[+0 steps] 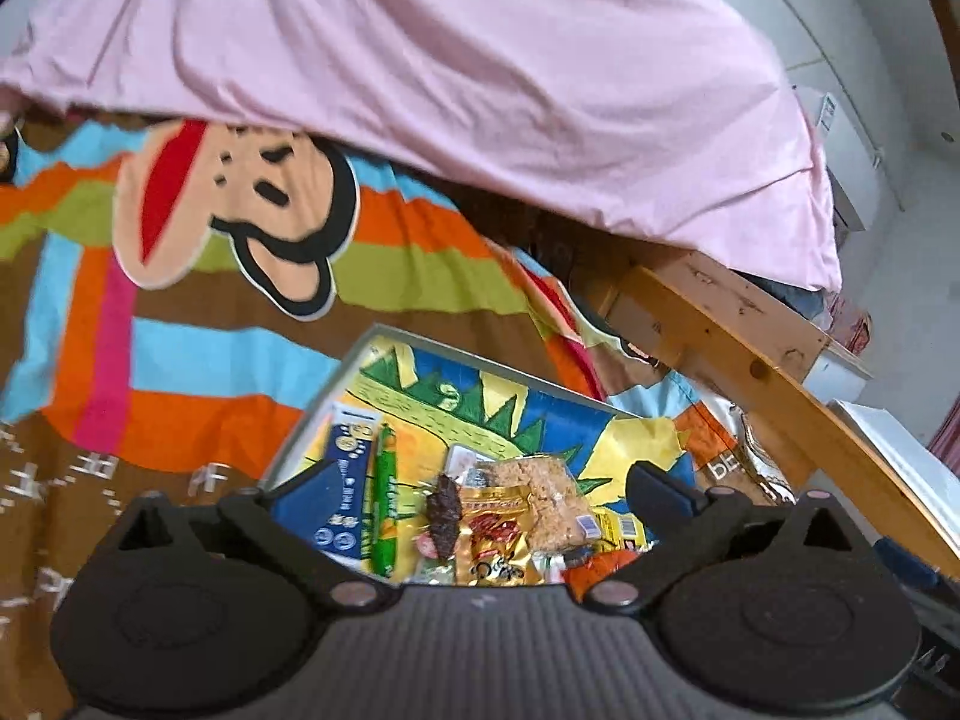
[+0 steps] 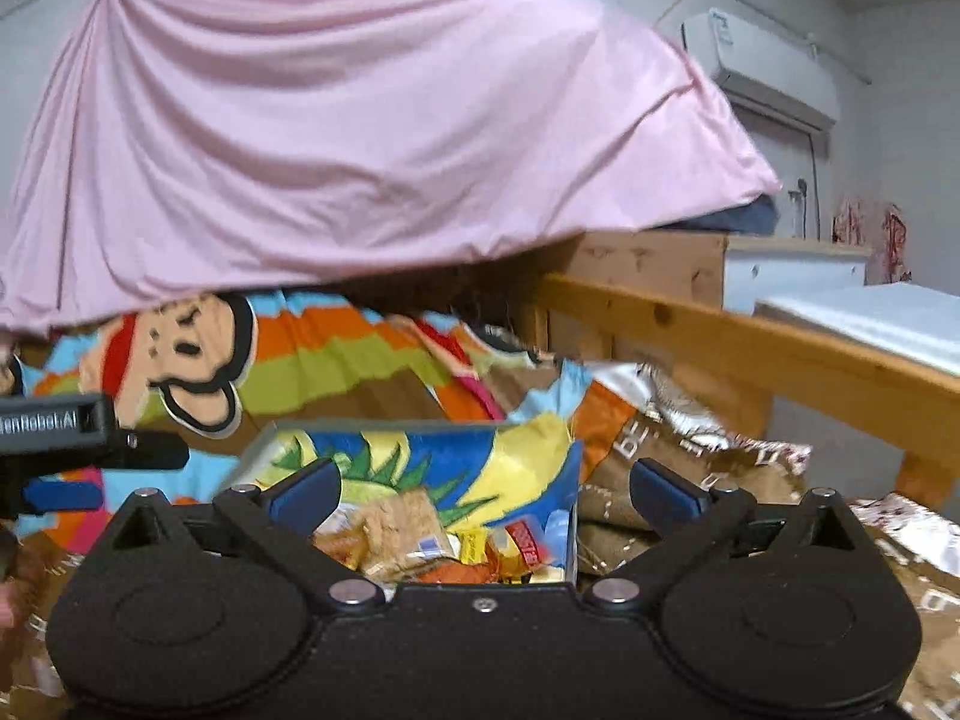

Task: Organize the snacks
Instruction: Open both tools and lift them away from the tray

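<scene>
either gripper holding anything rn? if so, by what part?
Nothing held. Left gripper and right gripper are both open and empty, above the snacks in the box.

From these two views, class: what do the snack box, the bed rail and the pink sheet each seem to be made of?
The snack box looks like printed cardboard or fabric-lined board: flat, stiff walls with a matte cartoon print. Which one is unclear.
The bed rail looks like pale varnished wood, with visible knots and grain.
The pink sheet is soft matte cloth, hanging in loose folds.
</scene>
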`<state>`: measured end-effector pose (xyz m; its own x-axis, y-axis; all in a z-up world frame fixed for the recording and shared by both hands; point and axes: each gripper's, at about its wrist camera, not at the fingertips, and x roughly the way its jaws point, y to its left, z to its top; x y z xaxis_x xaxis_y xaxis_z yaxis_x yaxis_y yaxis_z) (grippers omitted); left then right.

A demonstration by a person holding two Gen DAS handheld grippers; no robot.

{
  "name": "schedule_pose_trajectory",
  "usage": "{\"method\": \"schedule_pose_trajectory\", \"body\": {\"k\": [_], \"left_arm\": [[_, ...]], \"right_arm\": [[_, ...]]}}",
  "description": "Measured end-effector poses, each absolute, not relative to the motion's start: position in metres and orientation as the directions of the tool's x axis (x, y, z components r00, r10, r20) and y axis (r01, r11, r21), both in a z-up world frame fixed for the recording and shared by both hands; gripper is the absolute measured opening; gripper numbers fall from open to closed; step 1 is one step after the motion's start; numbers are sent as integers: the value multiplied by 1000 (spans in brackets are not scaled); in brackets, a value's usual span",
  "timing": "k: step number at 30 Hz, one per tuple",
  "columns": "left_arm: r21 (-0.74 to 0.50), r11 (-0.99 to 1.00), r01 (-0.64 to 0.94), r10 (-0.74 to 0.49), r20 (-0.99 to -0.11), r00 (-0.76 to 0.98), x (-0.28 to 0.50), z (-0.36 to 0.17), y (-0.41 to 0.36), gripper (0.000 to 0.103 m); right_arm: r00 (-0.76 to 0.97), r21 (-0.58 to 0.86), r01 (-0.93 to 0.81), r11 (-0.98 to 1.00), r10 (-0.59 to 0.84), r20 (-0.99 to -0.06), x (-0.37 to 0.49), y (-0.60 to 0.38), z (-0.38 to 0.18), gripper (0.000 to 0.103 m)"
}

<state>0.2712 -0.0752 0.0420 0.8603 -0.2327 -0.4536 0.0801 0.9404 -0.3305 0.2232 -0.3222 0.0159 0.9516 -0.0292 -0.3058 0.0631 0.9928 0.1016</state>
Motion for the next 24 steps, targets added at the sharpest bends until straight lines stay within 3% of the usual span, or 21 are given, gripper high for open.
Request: {"method": "schedule_pose_trajectory", "body": {"k": [15, 24], "left_arm": [[-185, 980, 79, -152, -426, 892, 139, 51, -60, 102], [-139, 988, 68, -126, -467, 875, 87, 32, -52, 103]], "right_arm": [[973, 88, 11, 996, 10, -232, 93, -303, 48, 102], [954, 37, -28, 999, 38, -298, 38, -289, 29, 102]]}}
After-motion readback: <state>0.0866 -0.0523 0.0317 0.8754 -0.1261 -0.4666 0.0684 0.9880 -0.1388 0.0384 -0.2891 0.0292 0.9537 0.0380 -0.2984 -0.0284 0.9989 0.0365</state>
